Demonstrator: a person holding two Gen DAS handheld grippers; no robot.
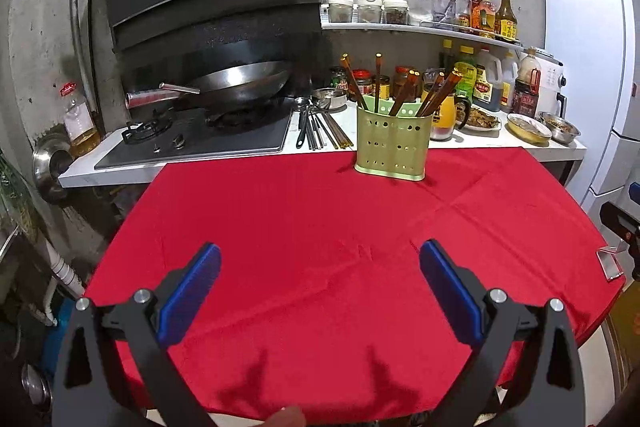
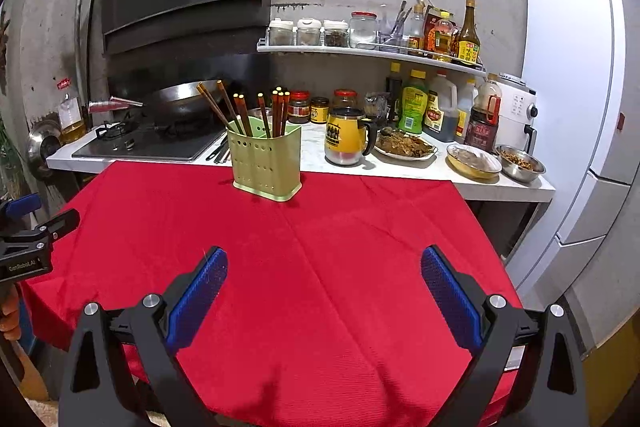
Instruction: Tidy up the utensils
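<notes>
Steel spoons (image 1: pixel 308 107) (left view only)

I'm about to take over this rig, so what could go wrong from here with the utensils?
1. The holder stands at the far edge of the red cloth, its chopsticks leaning outward; a reaching gripper could knock them or tip it.
2. More utensils lie on the counter close beside the stove; picking them up may bump the wok.
3. The cloth is wrinkled and could drag, shifting the holder. Both the left gripper and the right gripper are open and empty.
</notes>
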